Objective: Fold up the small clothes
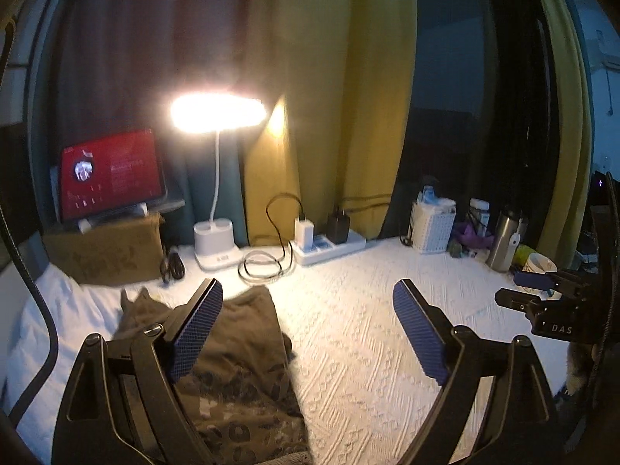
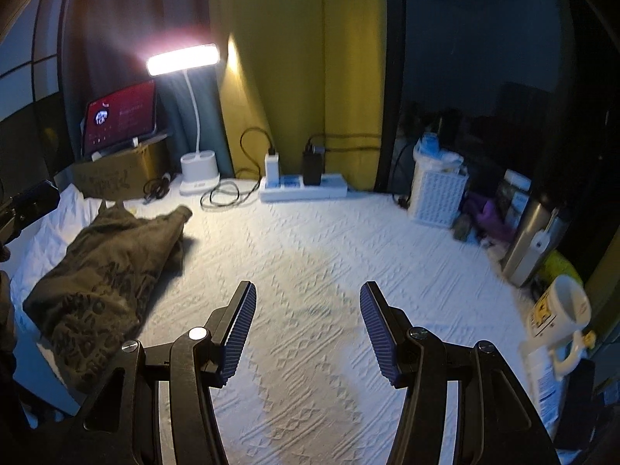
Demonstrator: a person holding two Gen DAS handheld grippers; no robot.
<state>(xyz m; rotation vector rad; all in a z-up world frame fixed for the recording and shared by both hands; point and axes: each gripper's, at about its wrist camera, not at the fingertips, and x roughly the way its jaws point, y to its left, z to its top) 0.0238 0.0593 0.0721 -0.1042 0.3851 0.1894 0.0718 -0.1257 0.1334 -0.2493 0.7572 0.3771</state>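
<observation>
The dark olive garment lies on the white bedspread at the left of the right wrist view, gathered into a long folded bundle with its printed side showing and one end pointing toward the lamp base. In the left wrist view it fills the lower left, running under that gripper's left finger. It looks set aside at the edge of the bed, which would leave the middle of the bedspread free for the next piece, though whether this fold is finished I cannot say for sure.

The left gripper has its fingers wide apart with nothing between the pads; the garment lies below and behind the left one, and no contact shows. The right gripper hangs over bare bedspread at the lower centre of its view, fingers apart and empty too. Both aim down and forward across the bed, a posture that suits having let go.

Along the top of both frames, against the yellow curtain, stand the lit lamp, a tablet propped on a cardboard box, and a power strip with chargers. A white basket, a steel flask and a mug crowd the right edge, kept clear of the folding space
</observation>
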